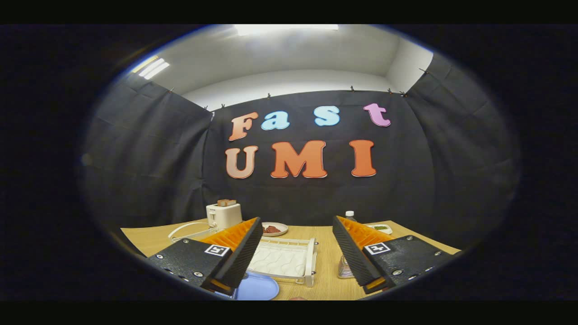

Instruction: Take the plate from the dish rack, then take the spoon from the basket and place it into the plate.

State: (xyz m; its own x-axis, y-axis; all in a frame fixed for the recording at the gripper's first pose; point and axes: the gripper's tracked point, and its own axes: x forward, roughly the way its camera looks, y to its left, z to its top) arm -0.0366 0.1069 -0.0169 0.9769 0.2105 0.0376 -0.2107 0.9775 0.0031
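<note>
Hand-held gripper fingers spread wide, white dish rack between them, blue plate beside rack

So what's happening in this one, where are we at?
A hand-held gripper hovers over a wooden table, fingers wide apart and holding nothing. Between them lies a white dish rack, with a blue plate flat on the table just in front of it, near the left finger. A wire basket sits by the right finger; I can't make out the spoon. A toaster and small dishes of food stand further back.
</note>
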